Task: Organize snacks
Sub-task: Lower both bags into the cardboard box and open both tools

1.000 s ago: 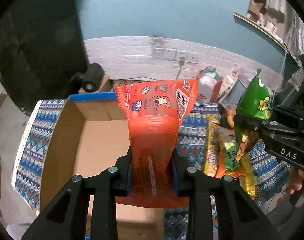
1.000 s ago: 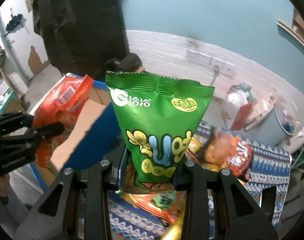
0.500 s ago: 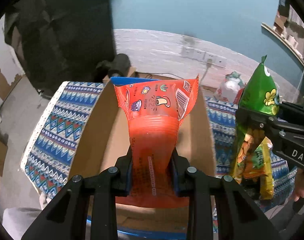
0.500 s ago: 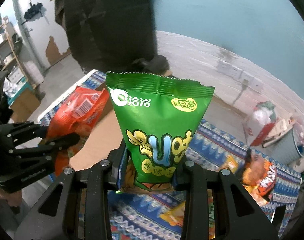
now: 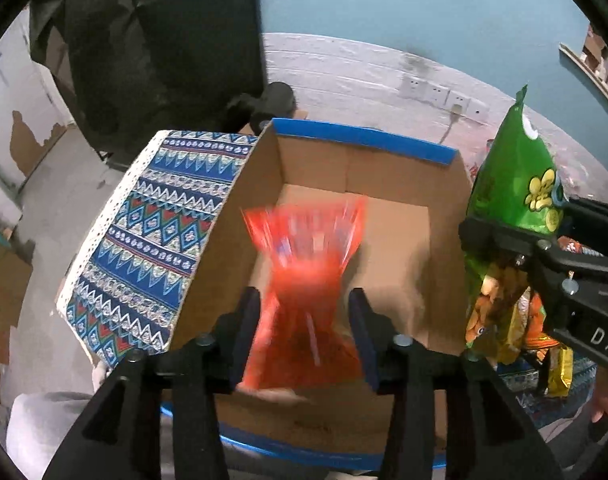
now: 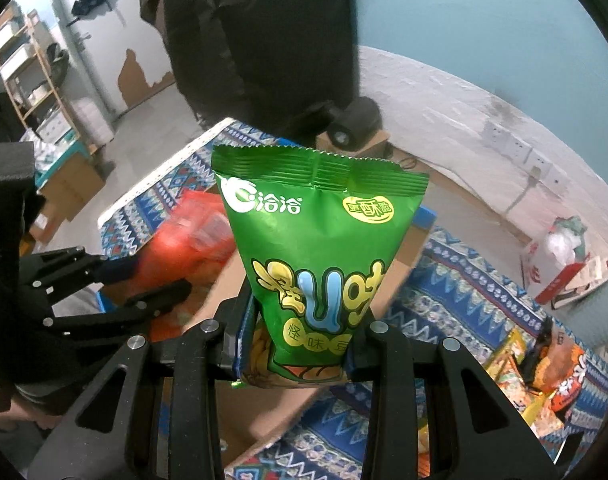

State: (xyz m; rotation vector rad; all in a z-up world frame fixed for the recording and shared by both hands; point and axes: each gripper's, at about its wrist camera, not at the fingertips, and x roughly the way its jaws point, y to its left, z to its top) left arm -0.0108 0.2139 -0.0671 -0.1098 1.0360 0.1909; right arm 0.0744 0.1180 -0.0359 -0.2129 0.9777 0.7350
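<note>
Left gripper (image 5: 304, 312): jaws opening; earlier-clamped orange packet (image 5: 304, 280) now blurred, seemingly dropping into the cardboard box (image 5: 384, 168).
Right gripper (image 6: 300, 340): still clamps the green bag (image 6: 316, 248).

The orange snack bag (image 5: 304, 292) over the cardboard box (image 5: 356, 184) is just a smear of motion blur, so none of its print is readable, and in the left wrist view I can't tell whether it touches the pads of the opening jaws on either side of it. The box's near wall is partly hidden behind the left gripper (image 5: 304, 332). In the right wrist view the green snack bag (image 6: 320, 256) blocks most of the box, and its bottom edge is tucked down between the jaws. The snack pile (image 6: 544, 376) right of the box runs off the frame edge, labels too small to read.
</note>
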